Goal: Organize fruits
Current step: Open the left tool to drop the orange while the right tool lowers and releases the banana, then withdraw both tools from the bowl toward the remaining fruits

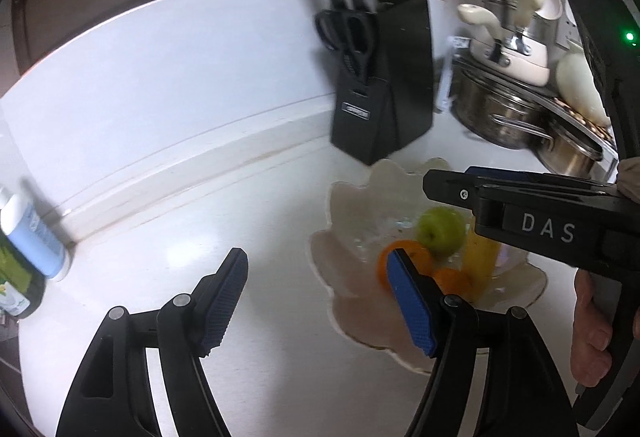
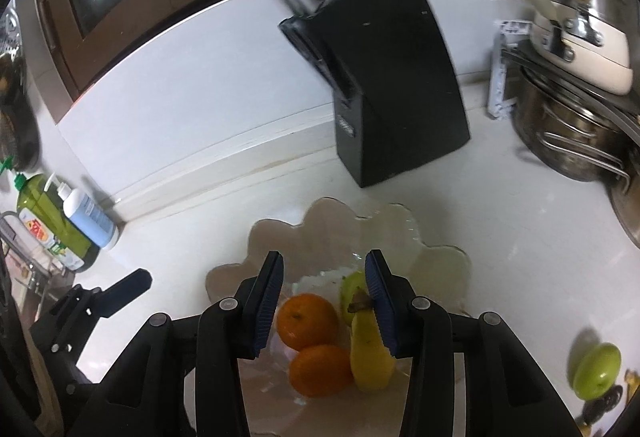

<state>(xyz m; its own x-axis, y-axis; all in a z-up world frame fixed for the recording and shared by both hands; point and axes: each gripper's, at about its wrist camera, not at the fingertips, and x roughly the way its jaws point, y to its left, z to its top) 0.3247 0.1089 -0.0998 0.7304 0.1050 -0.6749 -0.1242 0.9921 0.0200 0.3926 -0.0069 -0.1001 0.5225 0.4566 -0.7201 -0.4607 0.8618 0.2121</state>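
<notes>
A scalloped glass bowl (image 2: 328, 229) sits on the white counter and also shows in the left wrist view (image 1: 352, 205). It holds two oranges (image 2: 307, 321), a banana (image 2: 370, 353) and a green apple (image 1: 440, 229). My right gripper (image 2: 325, 301) is open and empty, just above the fruit in the bowl. My left gripper (image 1: 316, 297) is open and empty, left of the bowl. A second green apple (image 2: 598, 371) lies on the counter at the right.
A black knife block (image 2: 392, 77) with scissors (image 1: 348, 37) stands behind the bowl. Steel pots (image 2: 576, 129) and a cream pan (image 1: 508, 49) are stacked at the back right. A green bottle (image 2: 56, 221) and a white bottle (image 2: 90, 217) stand at the left.
</notes>
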